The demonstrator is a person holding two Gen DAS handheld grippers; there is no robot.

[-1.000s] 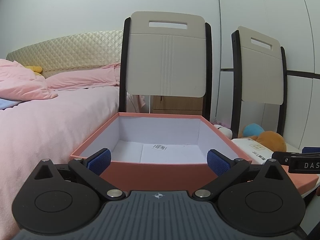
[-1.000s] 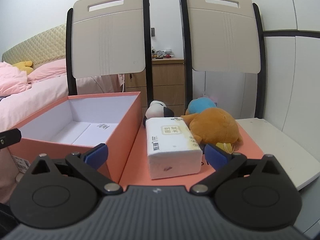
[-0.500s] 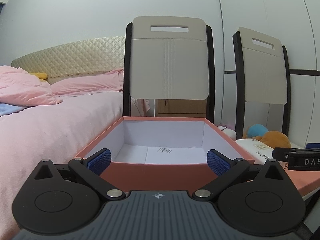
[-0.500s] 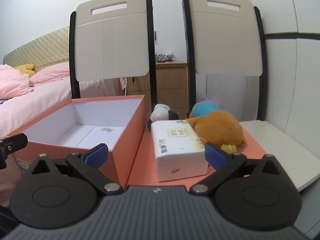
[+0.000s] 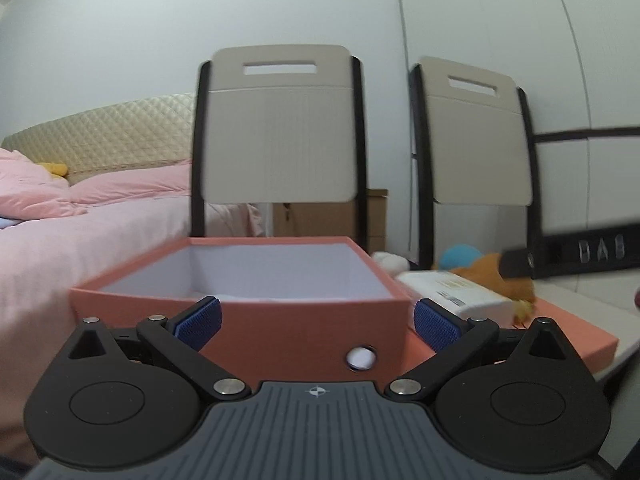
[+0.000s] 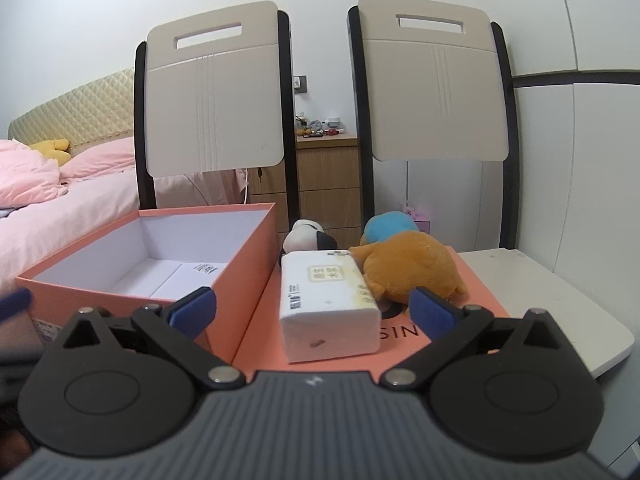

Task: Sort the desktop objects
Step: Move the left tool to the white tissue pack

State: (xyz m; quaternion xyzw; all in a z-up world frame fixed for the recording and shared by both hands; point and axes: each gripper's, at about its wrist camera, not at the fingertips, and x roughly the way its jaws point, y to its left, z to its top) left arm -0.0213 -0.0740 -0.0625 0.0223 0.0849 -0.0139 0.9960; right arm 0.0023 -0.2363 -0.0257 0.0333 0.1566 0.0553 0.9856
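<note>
An open salmon box [image 5: 280, 320] [image 6: 248, 264] with a white inside stands on the left. Its flat salmon lid [image 6: 476, 280] lies to the right and carries a white tissue pack [image 6: 328, 304] [image 5: 460, 294], an orange plush [image 6: 412, 268], a blue plush [image 6: 390, 224] and a black-and-white panda plush [image 6: 308, 236]. My left gripper [image 5: 316, 322] is open in front of the box's near wall. My right gripper [image 6: 312, 308] is open, low over the lid's front, with the tissue pack just beyond its fingertips.
Two chairs [image 6: 216, 100] [image 6: 436, 80] with beige backs stand behind the white table [image 6: 560, 300]. A pink bed [image 5: 80, 232] lies to the left. A wooden drawer unit [image 6: 328, 184] stands by the far wall. The right tool's body [image 5: 576, 254] crosses the left wrist view.
The left gripper has dropped and pulled back, so the box's front wall now fills its view. The right gripper has moved closer to the tissue pack.
</note>
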